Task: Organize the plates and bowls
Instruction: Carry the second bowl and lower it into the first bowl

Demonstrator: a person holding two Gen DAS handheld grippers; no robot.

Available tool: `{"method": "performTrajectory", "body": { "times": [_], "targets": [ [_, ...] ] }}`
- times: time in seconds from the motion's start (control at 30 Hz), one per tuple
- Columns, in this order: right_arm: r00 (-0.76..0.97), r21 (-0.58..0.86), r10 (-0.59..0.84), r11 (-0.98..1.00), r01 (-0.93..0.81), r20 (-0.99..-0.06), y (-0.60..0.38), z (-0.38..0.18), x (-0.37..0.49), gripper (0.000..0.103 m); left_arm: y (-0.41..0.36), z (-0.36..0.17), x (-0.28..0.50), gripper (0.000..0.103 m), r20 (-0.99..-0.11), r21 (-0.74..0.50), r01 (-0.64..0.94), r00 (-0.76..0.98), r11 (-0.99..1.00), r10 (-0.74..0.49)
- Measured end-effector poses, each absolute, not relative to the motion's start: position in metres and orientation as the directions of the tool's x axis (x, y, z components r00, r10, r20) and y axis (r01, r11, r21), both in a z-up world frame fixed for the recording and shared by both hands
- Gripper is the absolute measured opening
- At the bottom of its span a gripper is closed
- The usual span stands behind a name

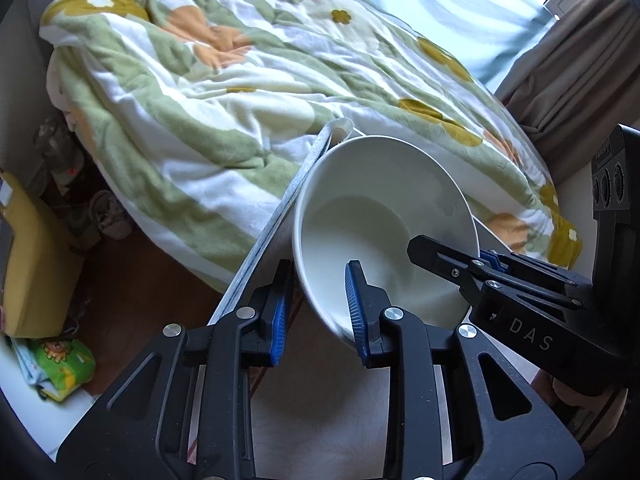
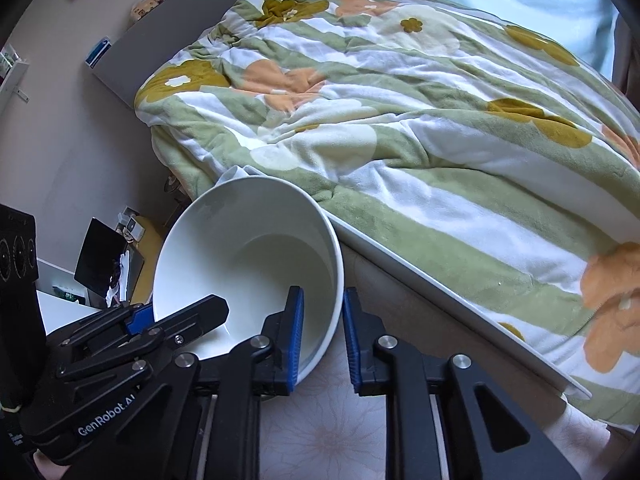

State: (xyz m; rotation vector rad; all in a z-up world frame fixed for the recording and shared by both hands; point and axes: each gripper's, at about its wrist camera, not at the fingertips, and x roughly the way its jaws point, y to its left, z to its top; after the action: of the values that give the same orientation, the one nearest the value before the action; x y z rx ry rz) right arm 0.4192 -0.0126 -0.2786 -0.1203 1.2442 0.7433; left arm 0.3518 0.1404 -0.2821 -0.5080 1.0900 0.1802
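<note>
A white bowl [image 1: 384, 232] is held tilted in the air between two hand-held grippers, above the edge of a counter and beside a bed. It appears empty, and its opening faces the cameras.

In the left wrist view, the left gripper [image 1: 318, 312] fills the lower part of the frame. Its two blue-padded jaws stand at a medium gap. The bowl's lower rim passes between them, with one pad inside the bowl and the other outside; a firm pinch on the rim cannot be confirmed. The right gripper [image 1: 444, 256] reaches in from 3 o'clock, with one black finger inside the bowl and the far rim between its fingers.

In the right wrist view, the right gripper [image 2: 322, 340] straddles the bowl [image 2: 248, 248] at its 5 o'clock edge. The left pad lies inside the bowl against the wall; the right pad sits just outside the rim with a slim gap showing. The left gripper [image 2: 180, 316] enters from 8 o'clock and reaches over the rim at the bowl's lower left.

Behind the bowl, from 10 to 3 o'clock, lies a bed covered by a rumpled blanket [image 2: 400, 120] in green and white stripes with orange and mustard flowers. A pale counter [image 2: 328, 432] with a faint floral pattern shows beneath the right gripper.
</note>
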Motion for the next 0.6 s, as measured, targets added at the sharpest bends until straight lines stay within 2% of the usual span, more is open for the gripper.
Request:
{"method": "performTrajectory", "body": {
  "times": [0.37,0.6],
  "targets": [
    [0.161,0.299,0.452,0.778,-0.553,-0.878,-0.034,-0.254,0.395,0.017,0.117,-0.254,0.33,0.024,-0.876,-0.294,-0.363,0.472,0.884,-0.097],
    [0.217,0.285,0.444,0.809,-0.514,-0.869,-0.078,-0.215,0.369,0.017,0.068,-0.215,0.307,0.024,-0.863,-0.291,-0.296,0.491,0.91,-0.116]
  ]
}}
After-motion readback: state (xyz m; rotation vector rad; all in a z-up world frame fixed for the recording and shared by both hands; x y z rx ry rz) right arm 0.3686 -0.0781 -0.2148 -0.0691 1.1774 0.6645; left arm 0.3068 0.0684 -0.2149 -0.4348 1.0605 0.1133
